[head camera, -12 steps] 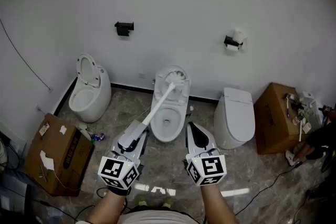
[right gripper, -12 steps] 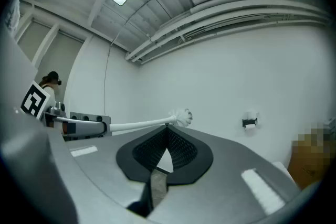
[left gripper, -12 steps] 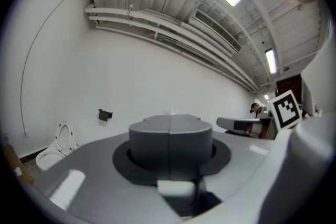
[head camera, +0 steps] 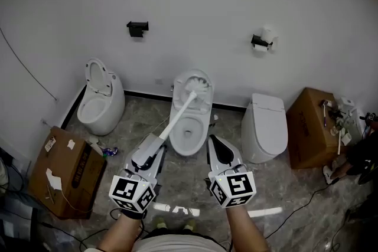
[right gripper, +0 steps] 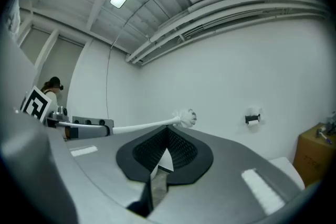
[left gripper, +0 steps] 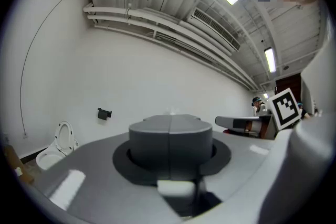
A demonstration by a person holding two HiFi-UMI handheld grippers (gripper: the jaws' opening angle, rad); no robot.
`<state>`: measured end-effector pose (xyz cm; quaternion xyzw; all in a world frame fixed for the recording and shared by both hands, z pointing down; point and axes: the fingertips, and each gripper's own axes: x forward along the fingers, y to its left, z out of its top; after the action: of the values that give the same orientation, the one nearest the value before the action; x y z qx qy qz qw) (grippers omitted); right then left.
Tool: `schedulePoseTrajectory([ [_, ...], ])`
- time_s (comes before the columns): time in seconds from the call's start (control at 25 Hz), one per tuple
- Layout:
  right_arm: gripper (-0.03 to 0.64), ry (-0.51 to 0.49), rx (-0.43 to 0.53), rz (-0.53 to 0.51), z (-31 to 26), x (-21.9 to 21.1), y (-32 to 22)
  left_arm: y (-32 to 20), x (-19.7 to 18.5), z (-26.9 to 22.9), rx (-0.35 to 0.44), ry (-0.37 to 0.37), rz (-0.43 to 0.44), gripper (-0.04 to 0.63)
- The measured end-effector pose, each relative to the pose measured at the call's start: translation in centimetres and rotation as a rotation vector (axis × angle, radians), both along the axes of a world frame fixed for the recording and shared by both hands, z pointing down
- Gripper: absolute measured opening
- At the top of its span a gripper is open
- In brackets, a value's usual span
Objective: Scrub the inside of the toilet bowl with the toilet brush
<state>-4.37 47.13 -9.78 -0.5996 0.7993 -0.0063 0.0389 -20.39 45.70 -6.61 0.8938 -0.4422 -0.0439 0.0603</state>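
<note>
My left gripper (head camera: 158, 143) is shut on the handle of the white toilet brush (head camera: 180, 115). The brush slants up and to the right, its bristle head (head camera: 198, 88) in front of the raised lid of the middle toilet (head camera: 178, 140). The open bowl lies below the handle. My right gripper (head camera: 214, 142) hovers shut and empty near the bowl's right side. In the right gripper view the brush (right gripper: 142, 125) crosses from the left above my shut right gripper (right gripper: 167, 136). In the left gripper view my left gripper (left gripper: 170, 136) hides the brush, apart from a white bit low between the jaws.
A second toilet (head camera: 99, 104) with its seat up stands at the left, and a closed one (head camera: 266, 127) at the right. Cardboard boxes sit at the left (head camera: 65, 171) and at the right (head camera: 313, 127). Paper holders (head camera: 261, 40) hang on the wall. Cables trail over the floor.
</note>
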Motion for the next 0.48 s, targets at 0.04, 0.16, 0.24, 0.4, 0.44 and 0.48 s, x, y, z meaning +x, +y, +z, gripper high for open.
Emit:
schedulePoseTrajectory([
  [0.04,0.012,-0.015,-0.001,-0.003,0.0,0.2,0.1,0.0,-0.1,0.2,-0.003,0.0,-0.001,0.152],
  [0.16,0.012,-0.042,-0.004,0.003,0.4,1.2,0.5,0.0,-0.4,0.7,-0.014,0.008,-0.01,0.152],
  [0.24,0.012,-0.061,-0.011,0.013,0.8,2.0,0.8,0.0,-0.7,1.0,-0.022,0.007,-0.022,0.152],
  [0.4,0.012,-0.082,-0.015,0.026,1.4,3.5,1.1,0.0,-0.6,1.3,-0.024,-0.003,-0.04,0.152],
  [0.44,0.012,-0.083,-0.014,0.026,1.4,3.8,1.1,0.0,-0.6,1.3,-0.022,-0.004,-0.043,0.152],
  [0.48,0.012,-0.084,-0.012,0.025,1.4,4.0,1.1,0.0,-0.4,1.3,-0.02,-0.005,-0.046,0.153],
])
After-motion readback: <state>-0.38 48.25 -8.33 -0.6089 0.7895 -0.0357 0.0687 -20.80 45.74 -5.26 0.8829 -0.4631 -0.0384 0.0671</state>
